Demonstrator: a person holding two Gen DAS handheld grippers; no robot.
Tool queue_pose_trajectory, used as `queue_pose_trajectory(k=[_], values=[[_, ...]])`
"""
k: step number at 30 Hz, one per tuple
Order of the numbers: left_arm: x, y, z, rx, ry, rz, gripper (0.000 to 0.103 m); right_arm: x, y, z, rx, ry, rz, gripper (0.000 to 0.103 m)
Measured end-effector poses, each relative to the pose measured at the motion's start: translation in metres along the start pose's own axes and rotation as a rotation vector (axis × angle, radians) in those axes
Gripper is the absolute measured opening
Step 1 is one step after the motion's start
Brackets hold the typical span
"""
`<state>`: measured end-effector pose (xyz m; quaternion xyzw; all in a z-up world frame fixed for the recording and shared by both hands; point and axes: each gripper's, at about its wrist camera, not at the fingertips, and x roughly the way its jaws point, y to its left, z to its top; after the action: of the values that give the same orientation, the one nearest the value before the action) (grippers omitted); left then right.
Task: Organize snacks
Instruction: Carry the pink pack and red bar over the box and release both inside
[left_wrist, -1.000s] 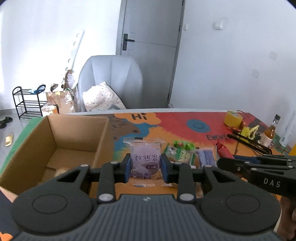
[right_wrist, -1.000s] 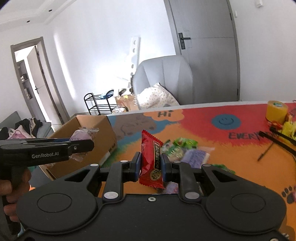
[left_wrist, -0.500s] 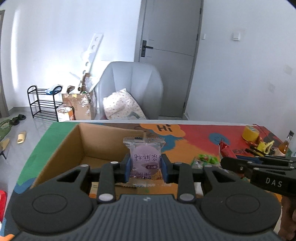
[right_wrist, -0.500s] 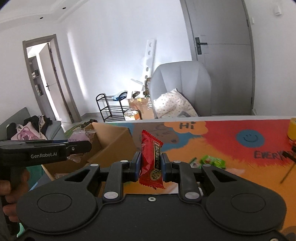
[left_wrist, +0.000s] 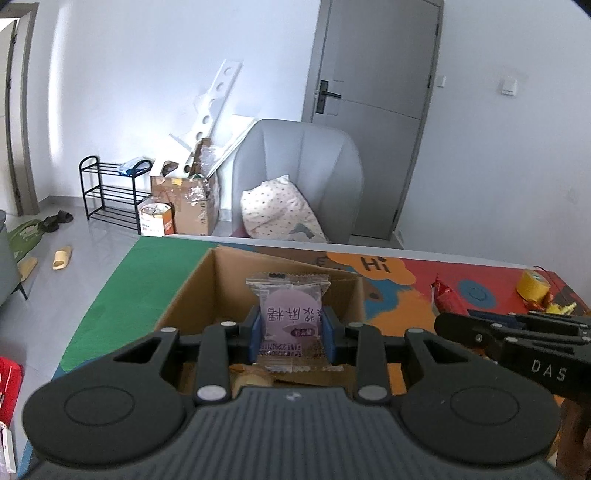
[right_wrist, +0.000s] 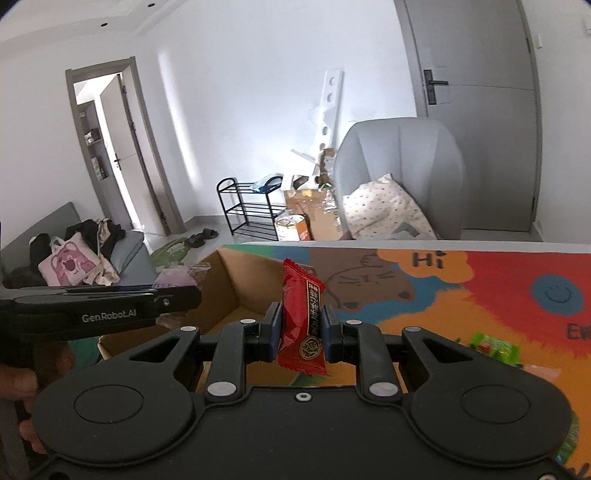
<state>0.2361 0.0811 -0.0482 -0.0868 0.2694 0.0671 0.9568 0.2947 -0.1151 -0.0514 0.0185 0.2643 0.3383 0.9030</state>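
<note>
**Two snacks held at the box**

The open brown cardboard box (left_wrist: 192, 295) sits near the tabletop (left_wrist: 122, 288) edge. The left gripper (left_wrist: 291, 334), clamped on a clear-wrapped purple round snack (left_wrist: 290, 319), hangs over its opening. The right gripper (right_wrist: 300, 328) pinches a red foil snack packet (right_wrist: 303, 321) just beside the box. The box floor is mostly hidden.
</note>
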Motion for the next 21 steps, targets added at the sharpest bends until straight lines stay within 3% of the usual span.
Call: queue_pose_trajectory(k=[12,17,19,21], values=[[0.021,0.028,0.003,-0.046,0.026,0.035,0.032,0.033,0.018,0.009,-0.008,0.036,0.041,0.021],[0.016,0.034,0.008,-0.075,0.010,0.042,0.040,0.039,0.028,0.016,0.003,0.024,0.079,0.021],[0.012,0.036,0.009,-0.084,0.002,0.051,0.047,0.038,0.028,0.019,0.022,0.011,0.104,0.031],[0.009,0.038,0.009,-0.095,-0.003,0.065,0.052,0.036,0.027,0.020,0.034,0.005,0.104,0.034]])
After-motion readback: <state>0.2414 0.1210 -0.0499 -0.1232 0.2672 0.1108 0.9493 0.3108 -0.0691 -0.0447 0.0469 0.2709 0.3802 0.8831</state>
